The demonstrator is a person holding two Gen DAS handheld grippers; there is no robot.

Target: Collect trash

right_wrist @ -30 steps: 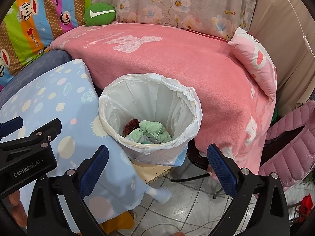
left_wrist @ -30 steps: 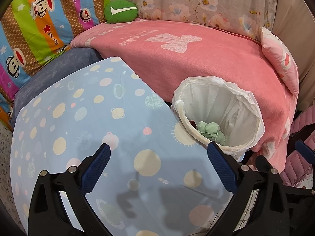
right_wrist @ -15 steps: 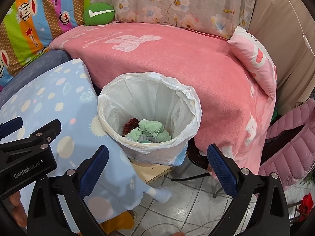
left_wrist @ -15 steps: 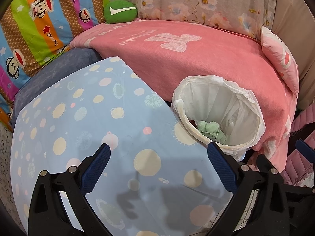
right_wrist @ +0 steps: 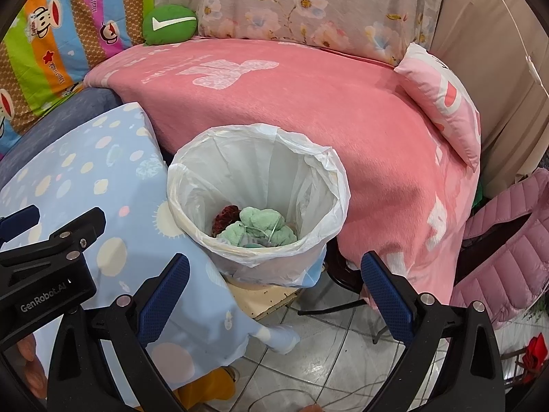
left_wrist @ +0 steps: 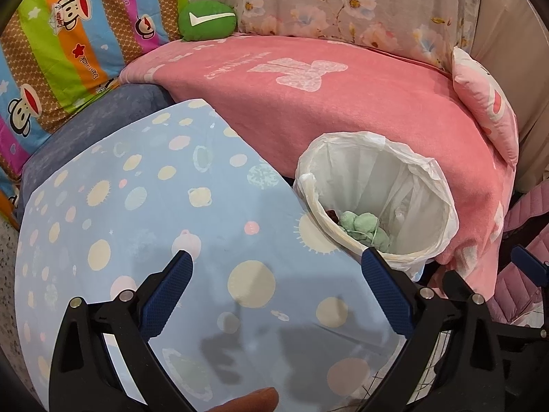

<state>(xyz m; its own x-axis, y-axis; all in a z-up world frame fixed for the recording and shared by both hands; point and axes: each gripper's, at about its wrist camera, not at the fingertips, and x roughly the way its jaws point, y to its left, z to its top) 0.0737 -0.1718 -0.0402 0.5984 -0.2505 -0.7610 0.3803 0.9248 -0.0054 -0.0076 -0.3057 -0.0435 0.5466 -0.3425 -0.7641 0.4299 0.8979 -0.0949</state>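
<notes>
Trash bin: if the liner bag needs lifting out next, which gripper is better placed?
Probably the right gripper: open, with the bin directly ahead. The left gripper, also open, hangs over the spotted tablecloth.

Bright, even indoor light fills both fisheye views, colours vivid and focus sharp at centre. On the blue dotted surface (left_wrist: 144, 226), soft grey shadows of the rig fall just in front of the left tongs (left_wrist: 274, 292). Straight lines bow toward the dark circular corners. Floor tiles (right_wrist: 308, 367) below the lined bin (right_wrist: 329, 171) show mild glare; the bin's translucent liner glows.
</notes>
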